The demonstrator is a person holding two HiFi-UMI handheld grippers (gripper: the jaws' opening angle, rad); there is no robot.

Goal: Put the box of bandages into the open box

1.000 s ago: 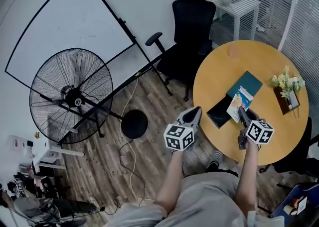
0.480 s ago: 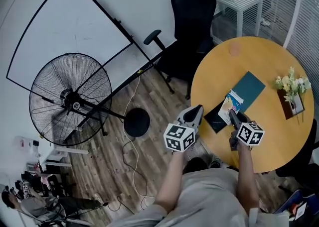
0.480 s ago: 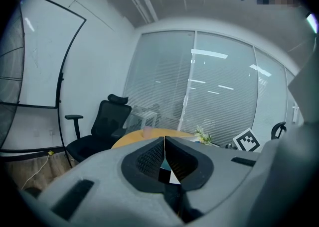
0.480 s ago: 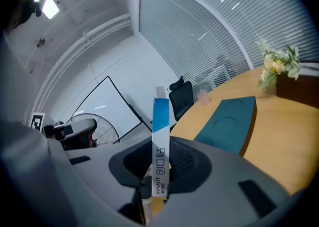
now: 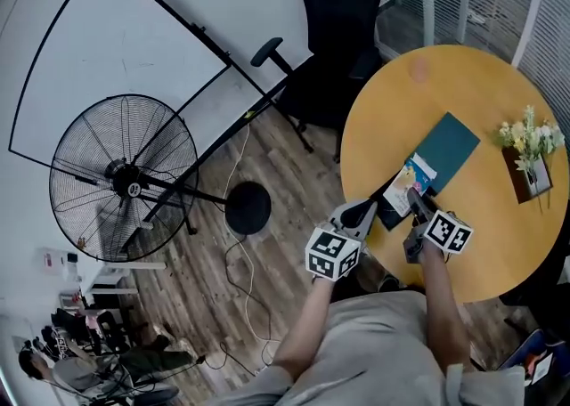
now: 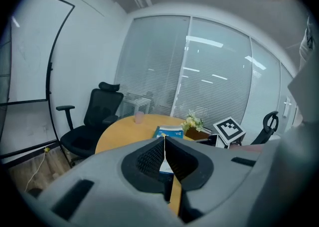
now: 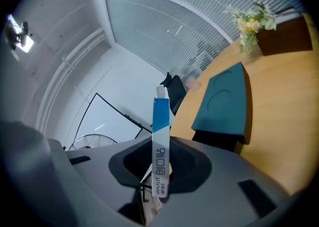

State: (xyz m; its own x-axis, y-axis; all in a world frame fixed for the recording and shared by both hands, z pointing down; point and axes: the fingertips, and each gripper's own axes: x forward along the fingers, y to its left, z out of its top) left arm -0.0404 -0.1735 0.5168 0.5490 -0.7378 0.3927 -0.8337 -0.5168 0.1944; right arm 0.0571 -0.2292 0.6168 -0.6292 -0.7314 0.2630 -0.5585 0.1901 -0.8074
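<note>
Your right claw (image 7: 159,167) is partly closed, its pads pressing on the flat faces of a thin white-and-blue cardboard box of bandages (image 7: 160,136), which stands edge-on between the jaws and sticks out past their tips. Seen from your head, that box hangs above the counter just at the near end of the teal lid (image 5: 448,148), beside or partly over the shallow black open box (image 5: 390,210); which of the two it is cannot be told from here. Your left claw (image 6: 164,157) is closed tip to tip with nothing in it, held off the edge of the round yellow wooden counter (image 5: 463,84), near the black tray but not touching it. A small bunch of pale flowers in a brown holder (image 5: 530,142) stands well apart at the far right. The step in hand looks like the carry: the bandages are lifted and not yet placed. The next move calls for bringing the right claw over the black tray, lowering until the bandage box lies inside its walls, then opening the jaws.
</note>
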